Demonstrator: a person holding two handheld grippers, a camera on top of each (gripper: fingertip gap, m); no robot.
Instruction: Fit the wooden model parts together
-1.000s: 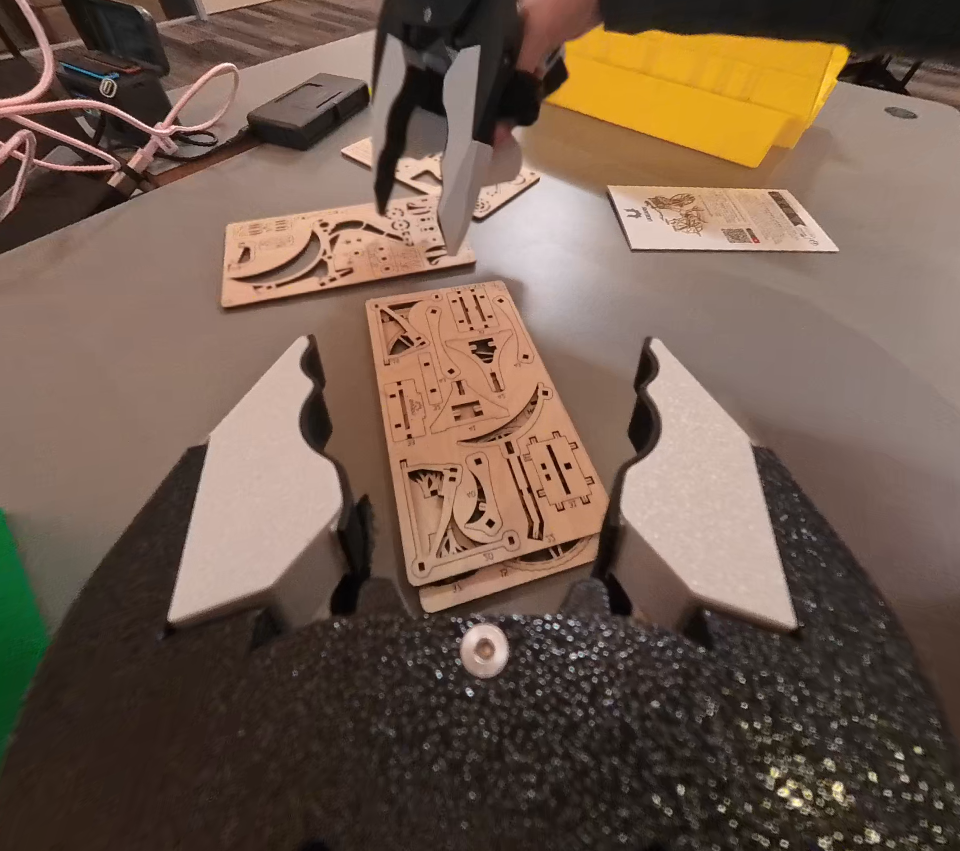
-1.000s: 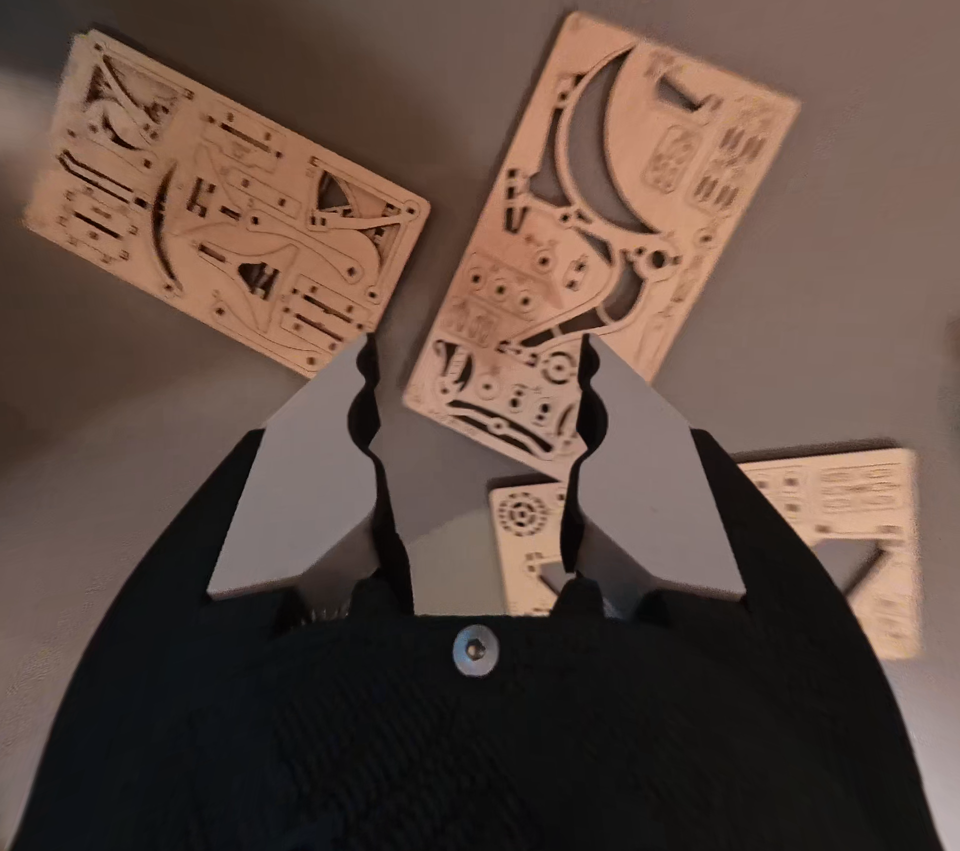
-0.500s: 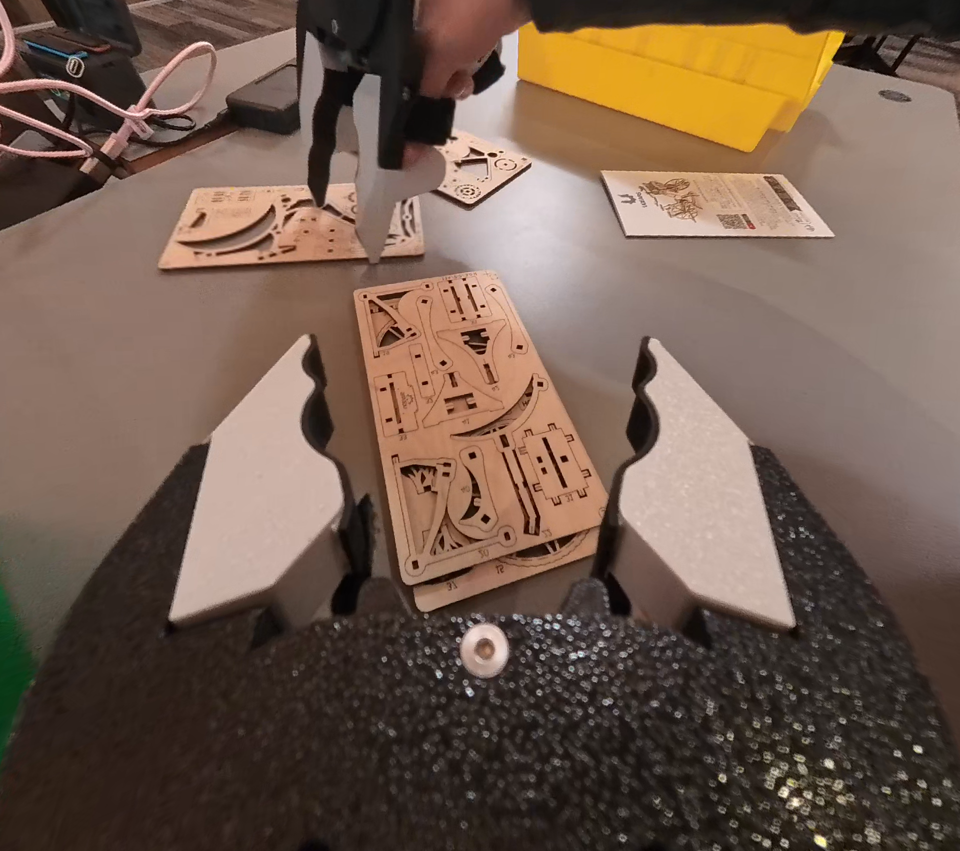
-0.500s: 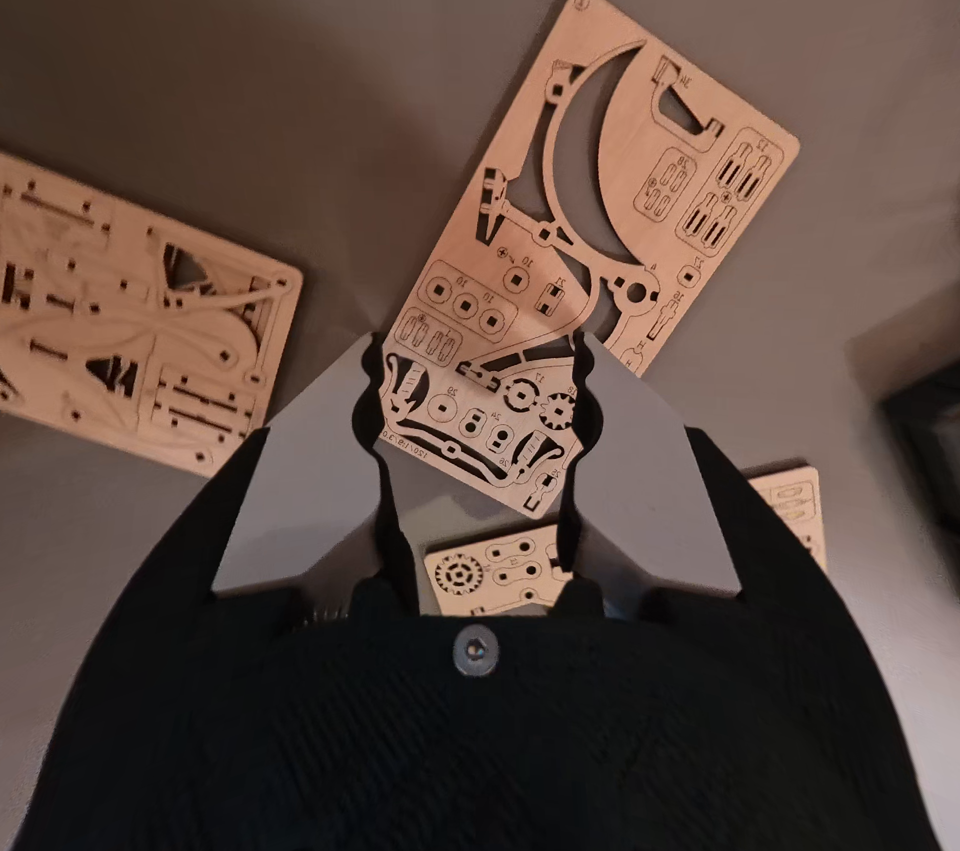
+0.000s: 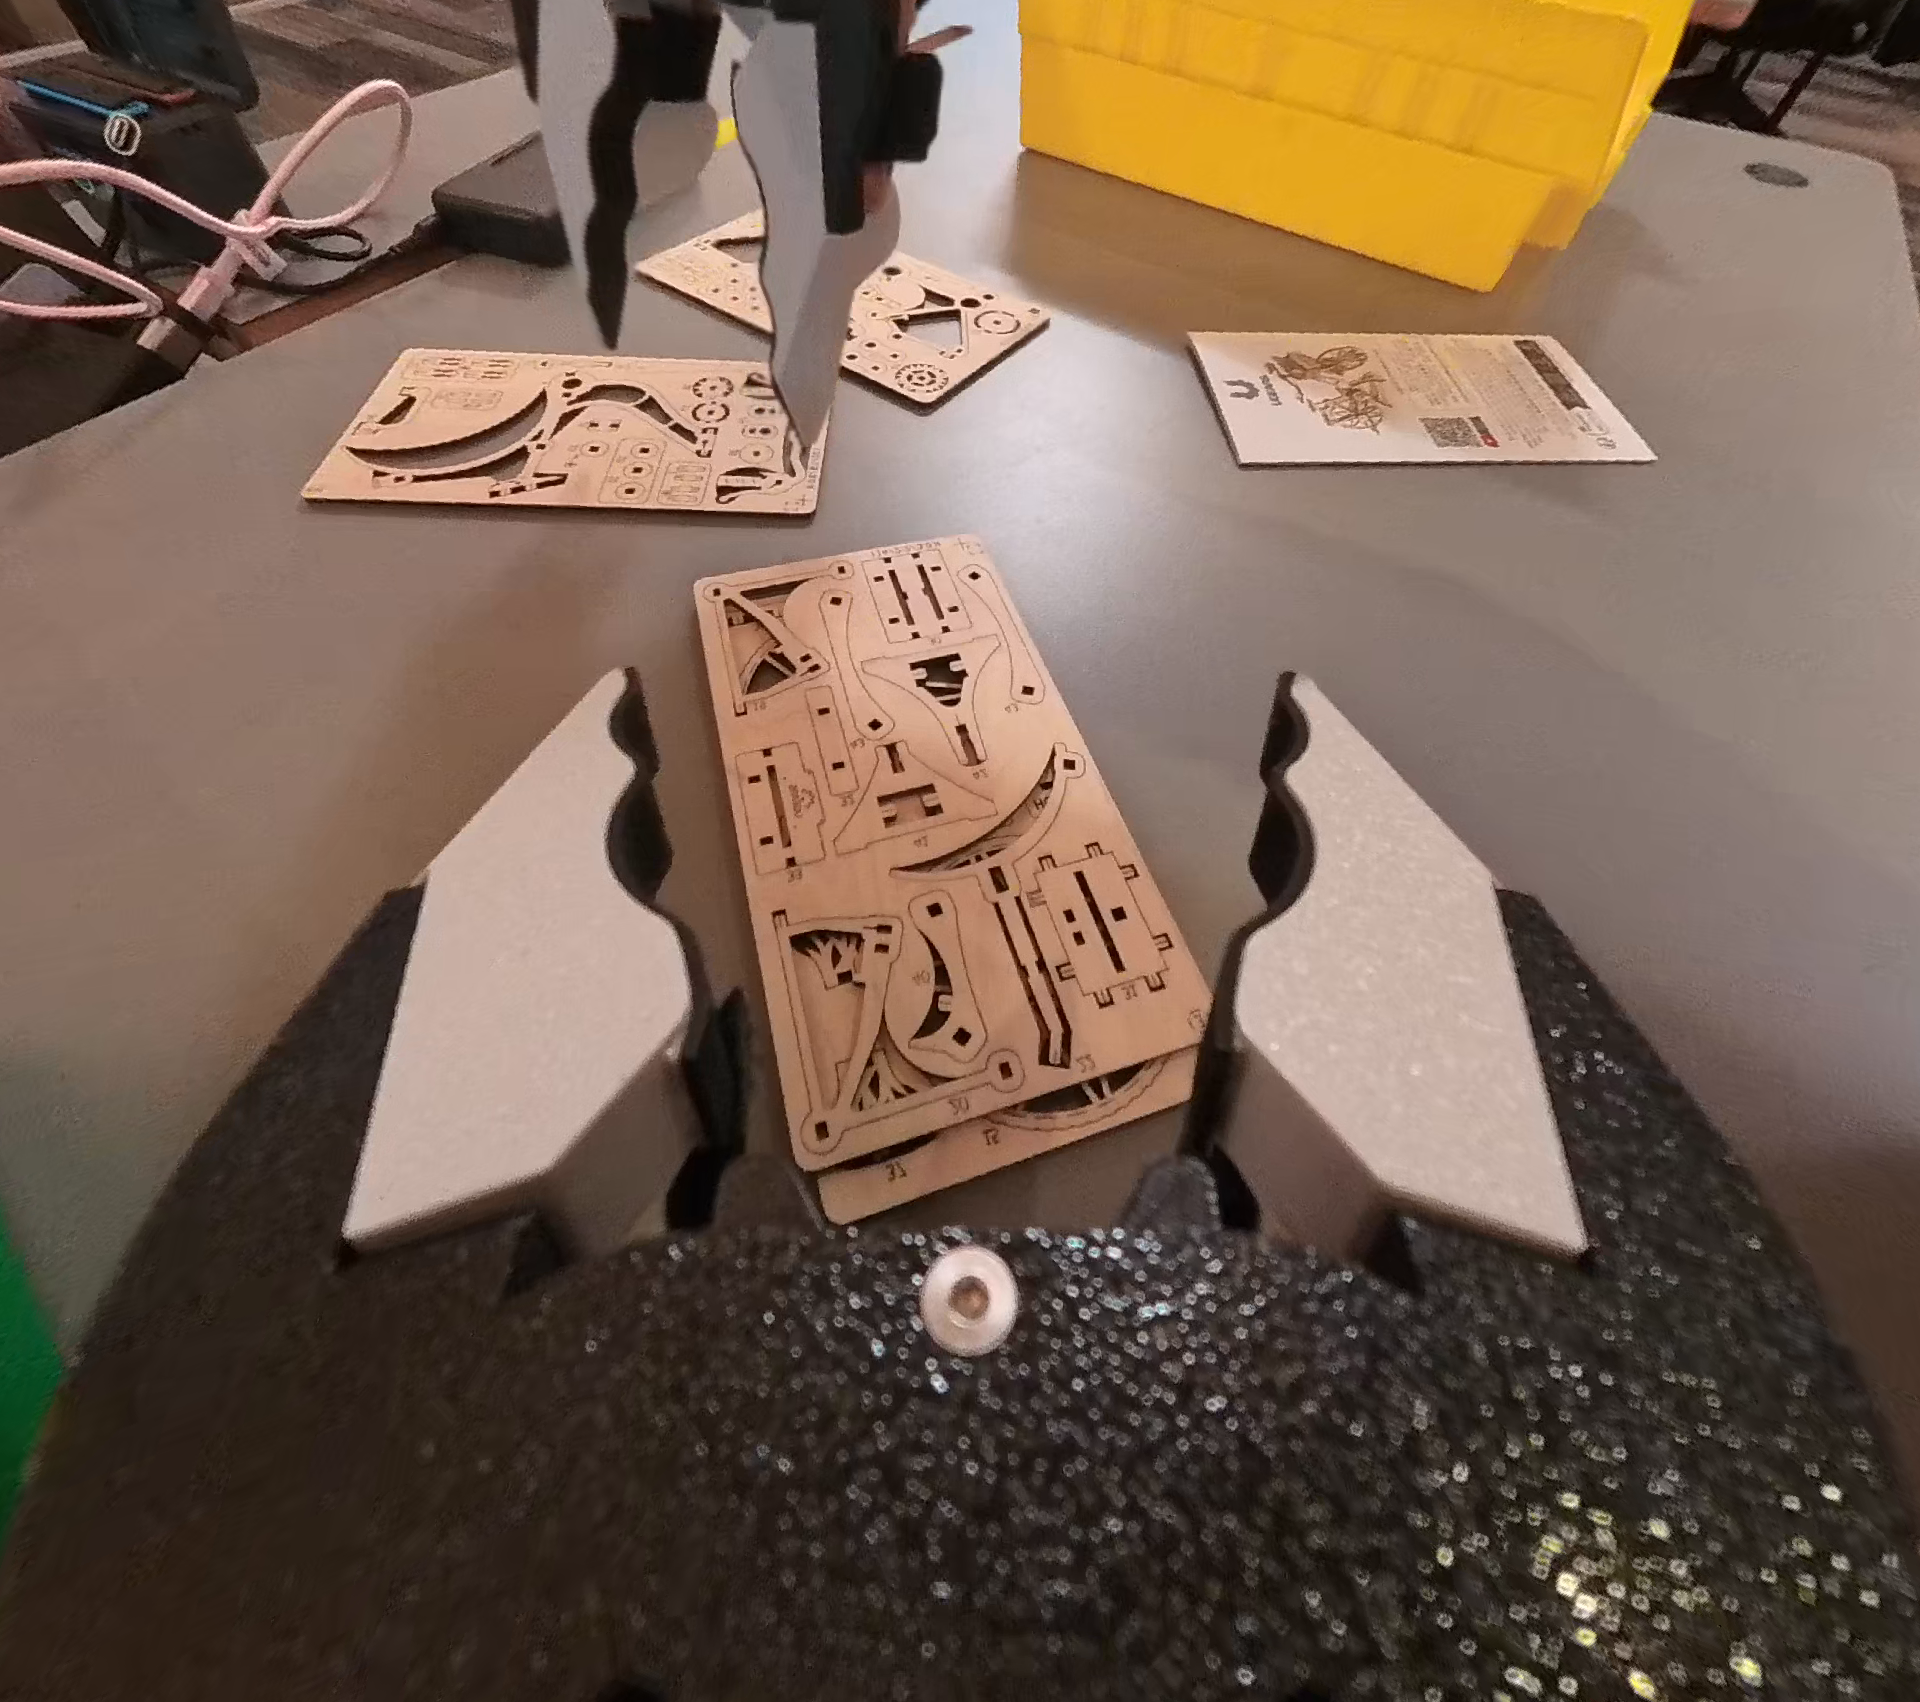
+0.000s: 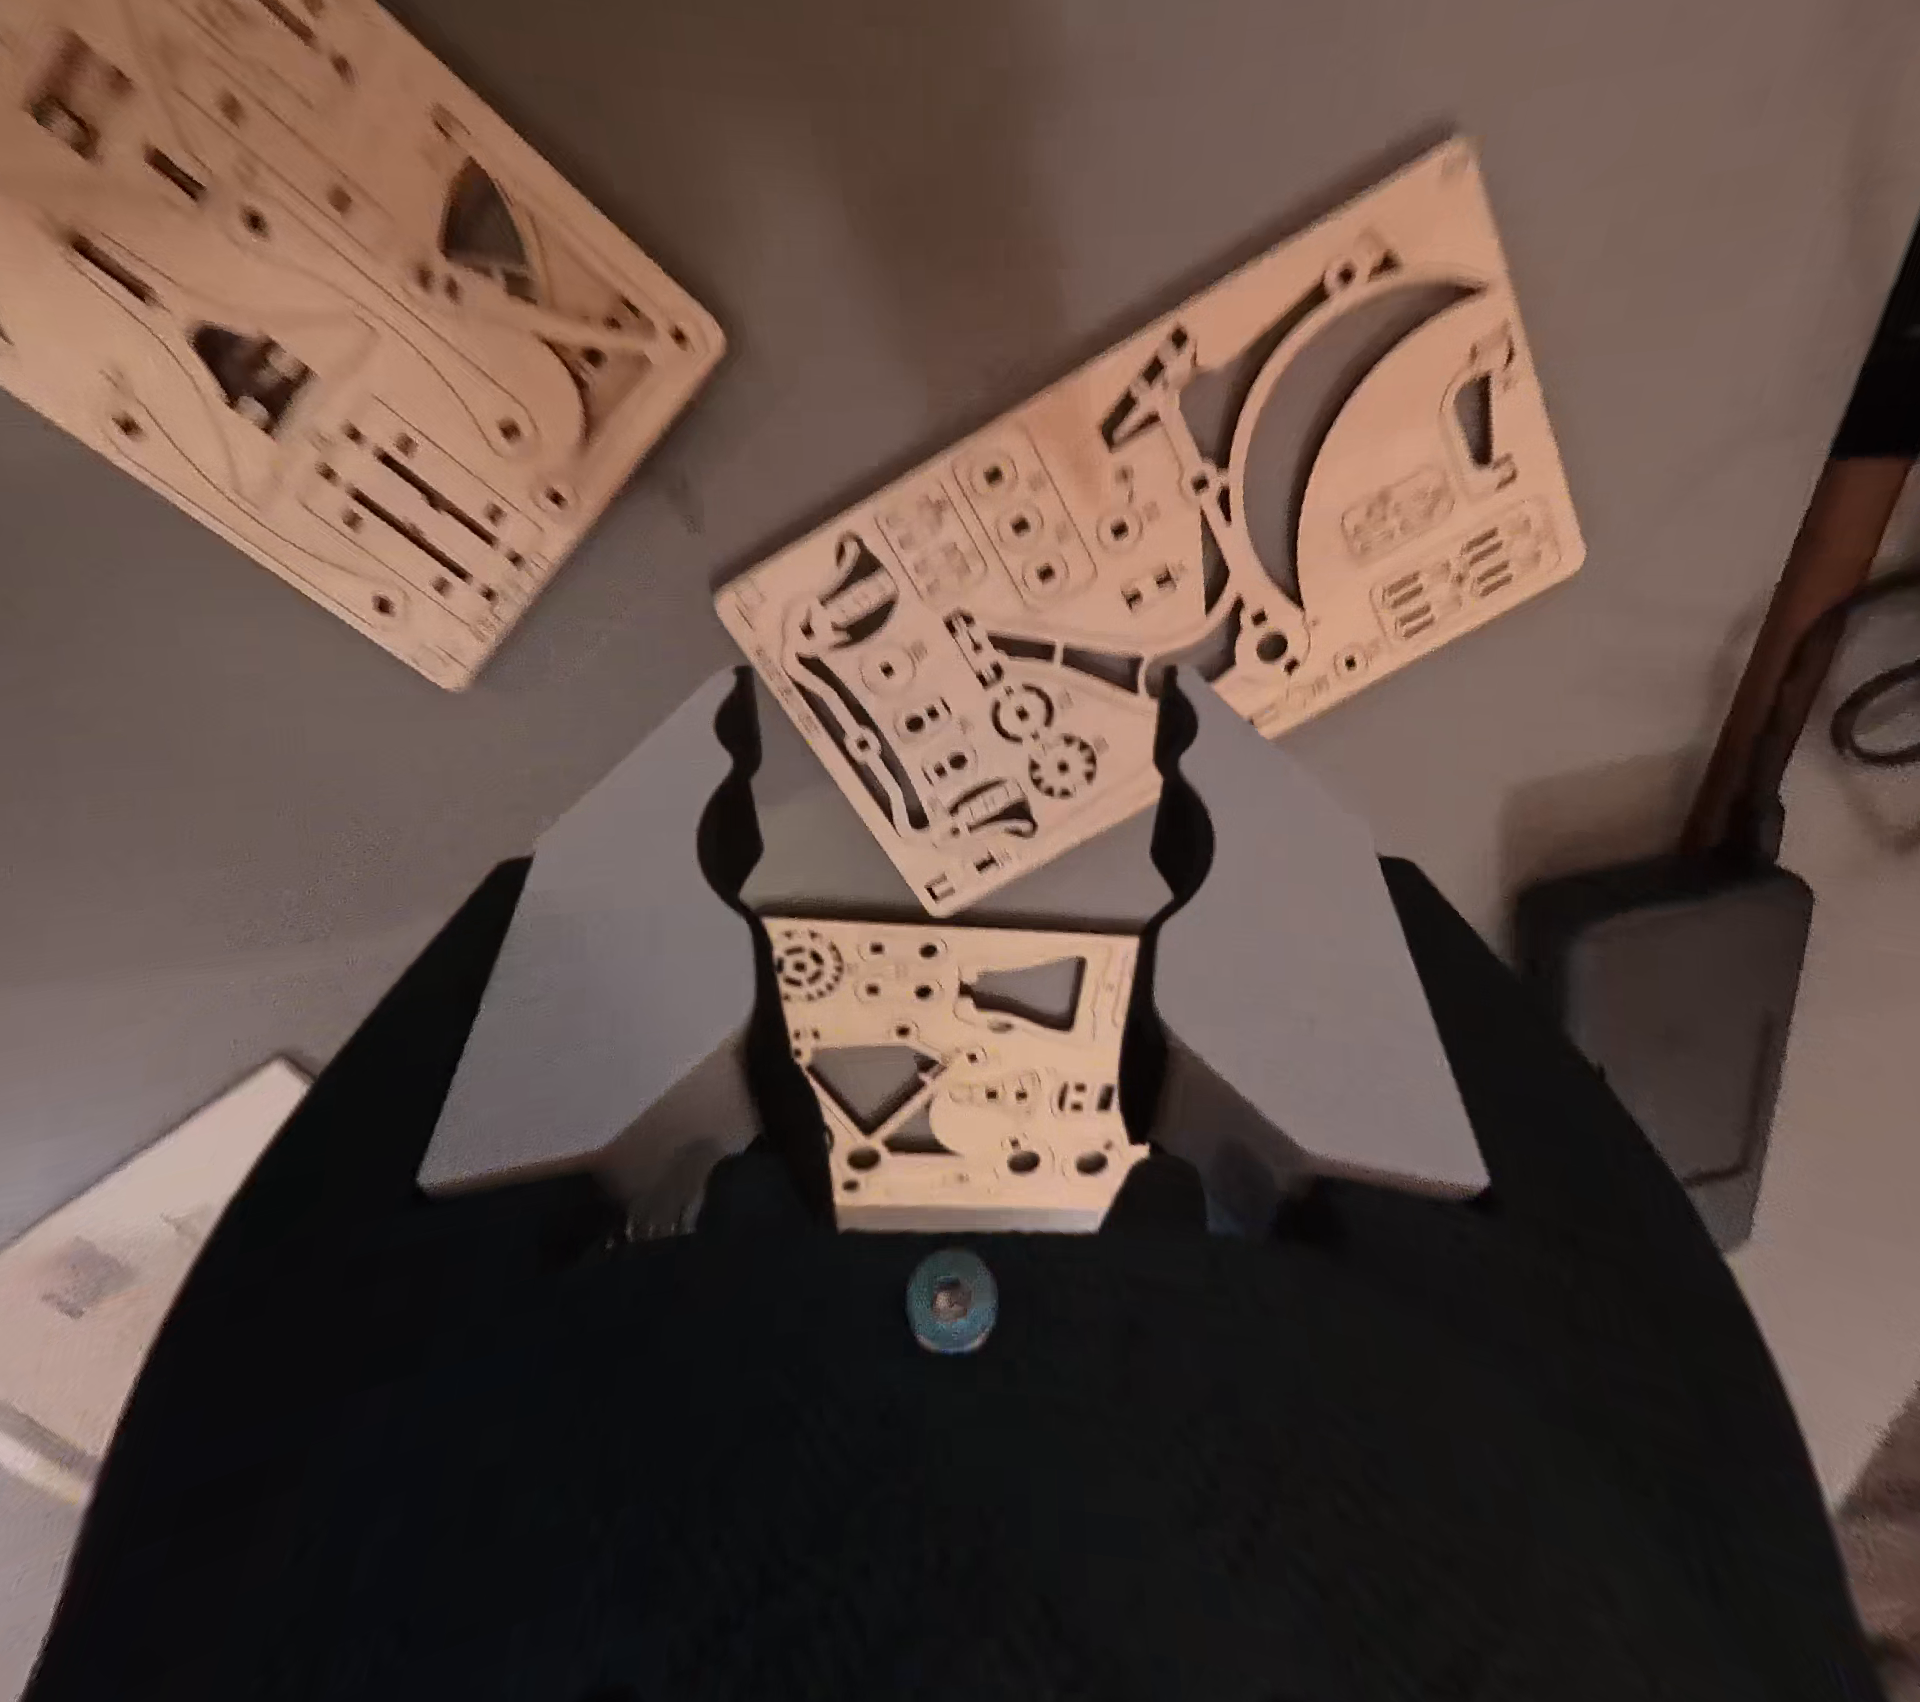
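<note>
While two stacked wooden sheets [image 5: 956, 863] lie flat on the grey table [image 5: 1455, 717] between the wide-spread fingers of the left gripper [image 5: 951, 831], a third sheet with a crescent cutout [image 5: 566, 437] lies farther off, a fourth sheet [image 5: 904, 322] just behind it. Over that third sheet's near end hangs the right gripper [image 5: 707, 374], pointing down, fingers parted and holding nothing. Beyond sit a printed leaflet [image 5: 1413, 400] and a yellow box [image 5: 1320, 94].

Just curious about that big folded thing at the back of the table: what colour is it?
Bright yellow, plain with no pattern. It shows best in the left wrist view.
</note>
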